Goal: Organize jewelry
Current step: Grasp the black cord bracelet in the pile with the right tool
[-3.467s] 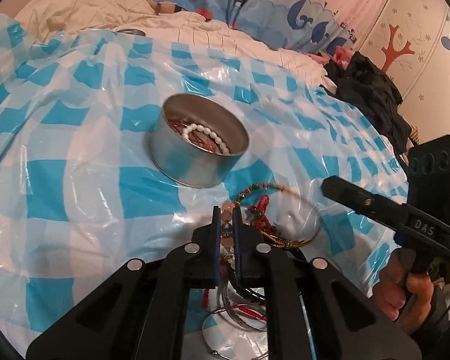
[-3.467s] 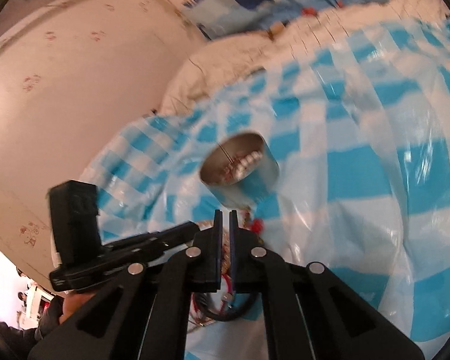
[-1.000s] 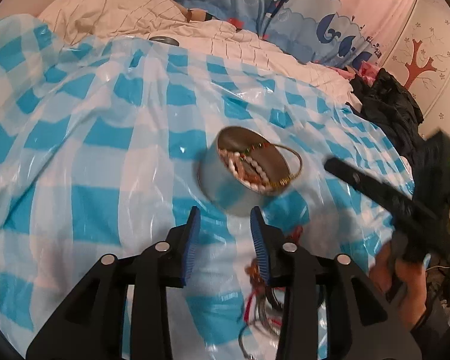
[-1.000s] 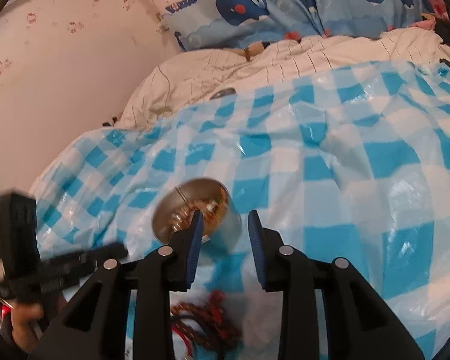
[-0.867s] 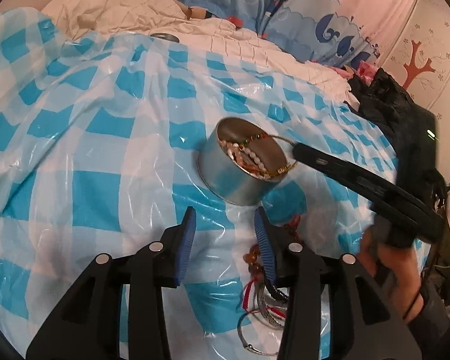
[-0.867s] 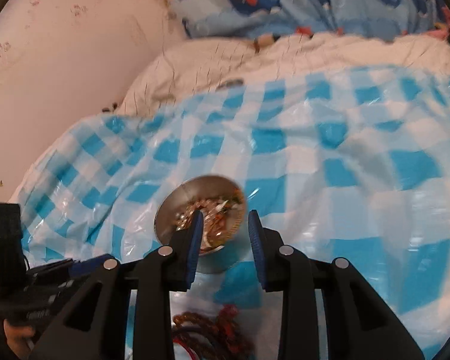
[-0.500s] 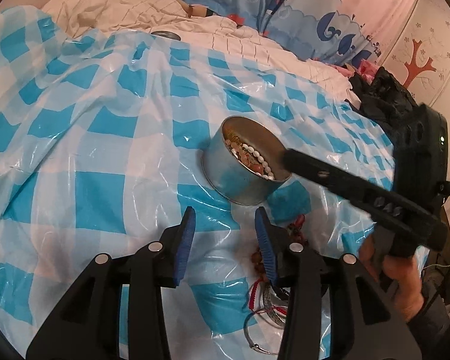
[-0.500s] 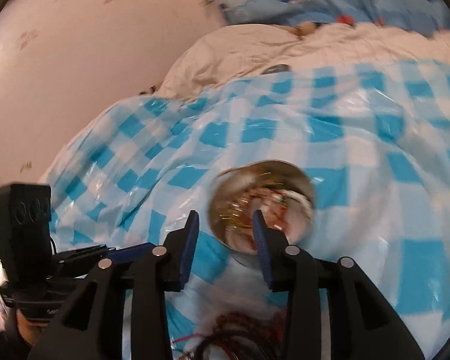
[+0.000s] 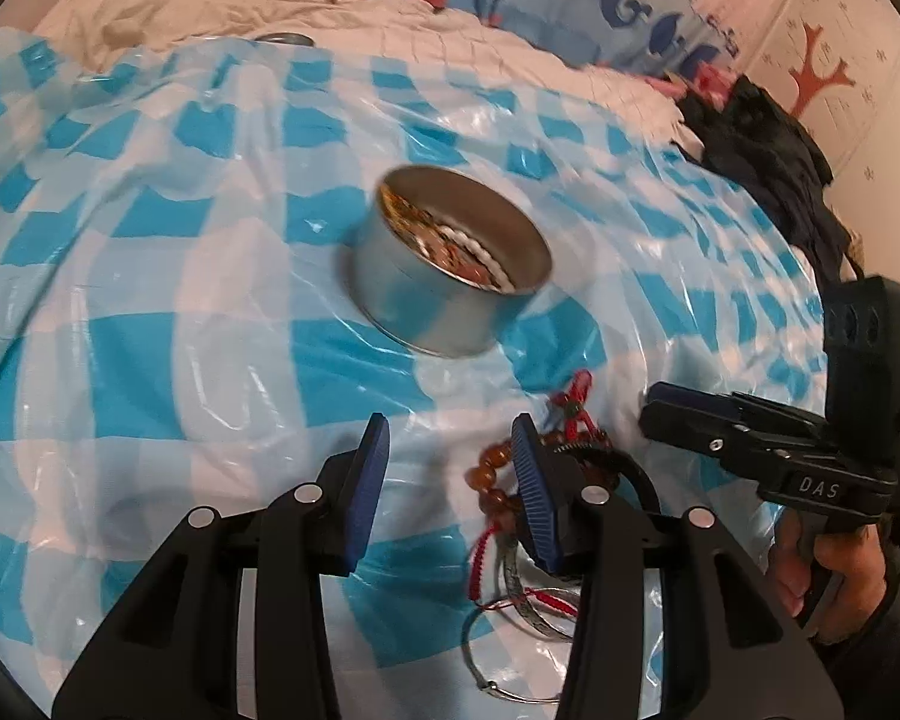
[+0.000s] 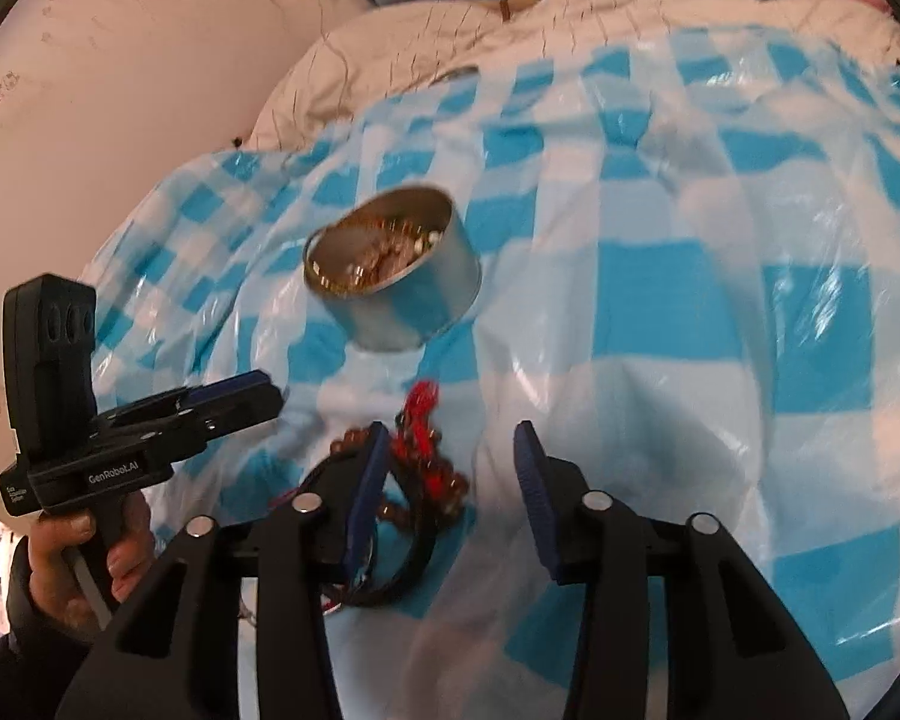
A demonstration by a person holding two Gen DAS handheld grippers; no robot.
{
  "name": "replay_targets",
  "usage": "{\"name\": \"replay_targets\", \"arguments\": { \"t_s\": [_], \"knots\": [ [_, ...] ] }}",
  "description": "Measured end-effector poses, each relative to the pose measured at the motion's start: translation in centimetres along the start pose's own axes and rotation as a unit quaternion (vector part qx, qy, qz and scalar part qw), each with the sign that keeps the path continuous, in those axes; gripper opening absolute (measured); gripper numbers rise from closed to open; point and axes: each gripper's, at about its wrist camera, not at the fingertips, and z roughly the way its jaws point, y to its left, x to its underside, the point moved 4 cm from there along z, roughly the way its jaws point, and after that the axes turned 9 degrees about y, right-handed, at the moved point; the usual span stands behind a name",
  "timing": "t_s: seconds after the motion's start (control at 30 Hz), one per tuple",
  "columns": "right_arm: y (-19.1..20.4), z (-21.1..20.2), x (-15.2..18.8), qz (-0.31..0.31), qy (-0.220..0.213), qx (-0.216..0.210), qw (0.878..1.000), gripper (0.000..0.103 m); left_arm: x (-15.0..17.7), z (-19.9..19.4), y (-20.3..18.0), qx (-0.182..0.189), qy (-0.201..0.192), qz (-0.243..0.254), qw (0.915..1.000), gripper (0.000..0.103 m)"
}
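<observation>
Several pieces already lie in your round metal tin (image 9: pixel 450 276) at mid-frame: white pearls and gold chain. Left to move is the tangle (image 9: pixel 540 480) at lower right, on glossy checked plastic sheeting (image 9: pixel 150 324): amber beads, red cord, silver bangles. Your left gripper (image 9: pixel 450 468) stands apart, empty; your right gripper's (image 10: pixel 450 468) jaws are closing, nothing clamped.

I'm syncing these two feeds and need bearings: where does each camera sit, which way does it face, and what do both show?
Left wrist: on the left tool, angled down at the checked sheet; its own open fingers, the right tool and its hand show.
Right wrist: on the right tool, angled down; its closing, empty fingers, the left tool and its hand show.
Shared: the metal tin and the loose bracelet pile.
</observation>
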Motion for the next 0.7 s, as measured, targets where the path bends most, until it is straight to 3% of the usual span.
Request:
{"name": "replay_targets", "arguments": {
  "t_s": [0.1,0.2,0.3,0.4,0.7],
  "knots": [
    [0.9,0.9,0.5,-0.021,0.023,-0.005,1.0,0.04,0.1,0.3,0.0,-0.001,0.004,0.0,1.0,0.04],
    [1.7,1.8,1.3,-0.048,0.045,0.026,0.998,0.039,0.0,0.2,0.4,0.0,0.002,-0.006,1.0,0.041],
    [2.3,2.0,2.1,-0.071,0.049,0.067,0.994,0.028,0.0,0.3,0.5,0.0,0.005,-0.007,1.0,0.042],
    [2.3,1.3,2.9,-0.08,0.035,0.092,0.992,0.011,0.0,0.5,0.2,0.005,0.01,-0.001,0.9999,0.043],
    [0.3,-1.4,1.8,-0.044,-0.018,0.102,0.994,0.011,0.8,1.1,-0.6,0.013,0.037,0.027,0.9989,0.043]
  ]
}}
